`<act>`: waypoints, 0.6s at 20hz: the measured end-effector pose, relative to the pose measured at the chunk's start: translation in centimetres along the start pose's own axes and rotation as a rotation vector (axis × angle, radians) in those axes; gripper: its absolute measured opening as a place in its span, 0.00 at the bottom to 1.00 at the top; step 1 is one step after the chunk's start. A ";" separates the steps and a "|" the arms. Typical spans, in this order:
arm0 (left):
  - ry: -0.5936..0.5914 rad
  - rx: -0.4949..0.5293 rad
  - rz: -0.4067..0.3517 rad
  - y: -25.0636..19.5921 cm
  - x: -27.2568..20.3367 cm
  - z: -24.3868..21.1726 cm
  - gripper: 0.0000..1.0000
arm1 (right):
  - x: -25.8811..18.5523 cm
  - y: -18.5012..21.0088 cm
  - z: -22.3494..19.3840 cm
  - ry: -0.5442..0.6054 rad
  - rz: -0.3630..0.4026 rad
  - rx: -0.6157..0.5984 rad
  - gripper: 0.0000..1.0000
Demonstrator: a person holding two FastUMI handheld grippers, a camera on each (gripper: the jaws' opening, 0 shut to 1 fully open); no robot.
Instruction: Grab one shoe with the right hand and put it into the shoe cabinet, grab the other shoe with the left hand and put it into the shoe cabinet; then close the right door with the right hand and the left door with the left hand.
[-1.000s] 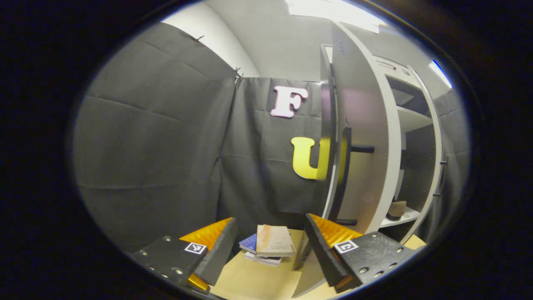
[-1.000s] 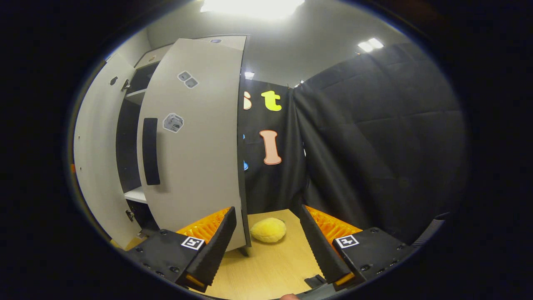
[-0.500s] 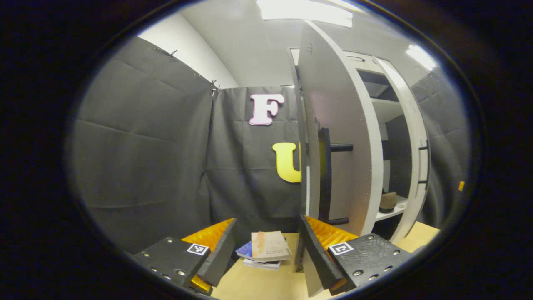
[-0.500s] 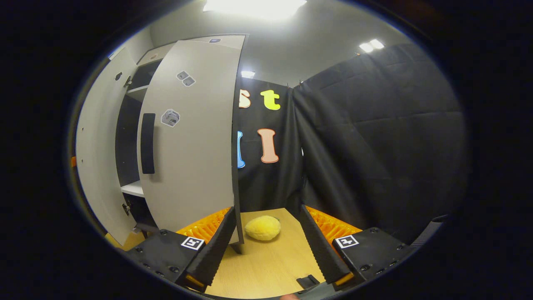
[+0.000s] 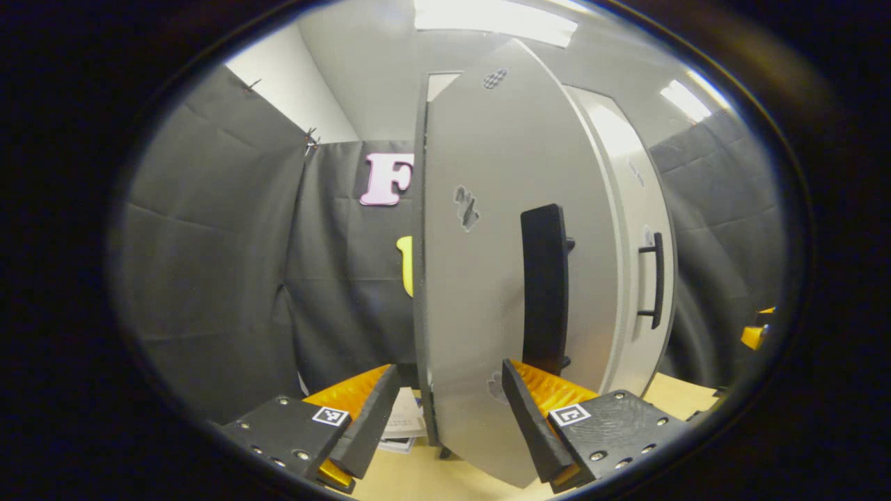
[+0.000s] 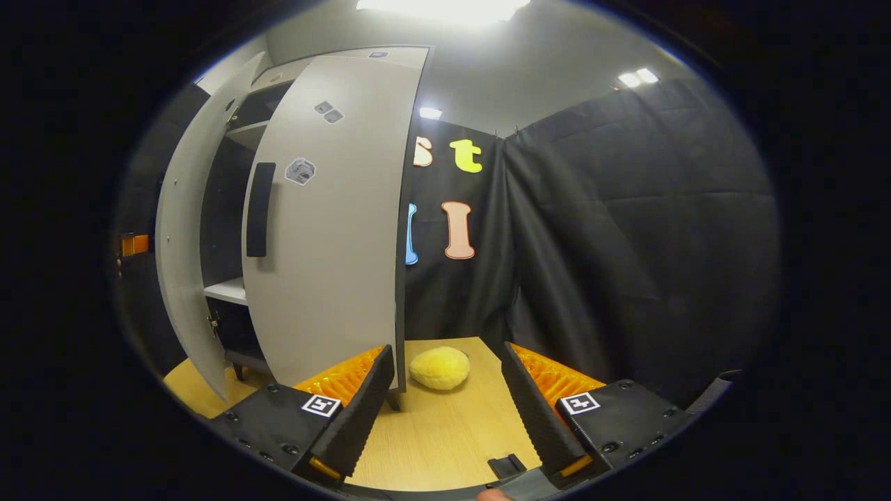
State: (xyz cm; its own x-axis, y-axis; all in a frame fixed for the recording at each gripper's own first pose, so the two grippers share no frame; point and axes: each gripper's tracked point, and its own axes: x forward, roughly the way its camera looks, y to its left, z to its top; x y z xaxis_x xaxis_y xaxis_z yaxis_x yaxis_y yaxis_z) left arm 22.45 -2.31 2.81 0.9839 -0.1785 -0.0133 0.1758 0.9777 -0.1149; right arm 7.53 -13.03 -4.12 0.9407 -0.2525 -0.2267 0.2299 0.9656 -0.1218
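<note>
Fingers of the left tool (image 5: 445, 410) stand spread and empty at the bottom of the left gripper view, with the lower edge of the cabinet's left door (image 5: 487, 278) between them; whether either finger touches the panel I cannot tell. Beside the door's foot a stack of books (image 5: 407, 421) lies on the wooden surface (image 5: 418, 480). The door is pale grey with a broad black handle (image 5: 544, 285) and small stickers. Past it the right door (image 5: 637, 278) shows its slim black handle (image 5: 654, 278). Half a second ago the left door stood edge-on and a shoe sat on the lower shelf inside; now the door has swung across and hides the interior.

In the right gripper view the right tool (image 6: 443, 407) is likewise spread wide, holding nothing. Close ahead a yellow plush (image 6: 440, 367) lies on the surface, just beside the right door's (image 6: 327, 229) edge. Between the two doors a white shelf (image 6: 226, 291) shows in the dark cabinet; its contents cannot be made out.
</note>
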 end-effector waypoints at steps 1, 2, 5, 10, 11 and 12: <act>-0.003 -0.004 -0.017 -1.2 0.6 0.0 0.85 | -0.2 -0.4 -0.3 0.003 -0.004 -0.001 0.98; -0.008 -0.011 -0.031 -2.3 1.1 0.1 0.84 | -0.3 -0.6 -0.5 0.010 -0.008 -0.001 0.98; -0.024 -0.047 -0.063 -5.0 2.8 0.1 0.89 | -0.3 -1.1 -1.3 0.029 -0.016 0.011 0.98; -0.004 -0.048 -0.024 -4.6 3.9 -0.6 0.92 | -0.4 0.1 -1.9 0.042 0.012 0.044 0.99; -0.005 -0.053 -0.028 -4.6 3.9 -0.6 0.92 | -0.4 0.5 -1.9 0.041 0.023 0.046 0.99; -0.005 -0.051 -0.024 -4.4 3.8 -0.7 0.92 | -0.3 1.2 -1.7 0.042 0.038 0.049 0.99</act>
State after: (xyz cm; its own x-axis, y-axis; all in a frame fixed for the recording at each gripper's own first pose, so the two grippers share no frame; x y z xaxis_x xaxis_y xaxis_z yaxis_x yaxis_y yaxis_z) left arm 25.39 -7.38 2.54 0.9795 -0.2015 -0.0053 0.1978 0.9661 -0.1660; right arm 7.08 -11.89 -5.84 0.9379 -0.2169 -0.2705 0.2071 0.9762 -0.0649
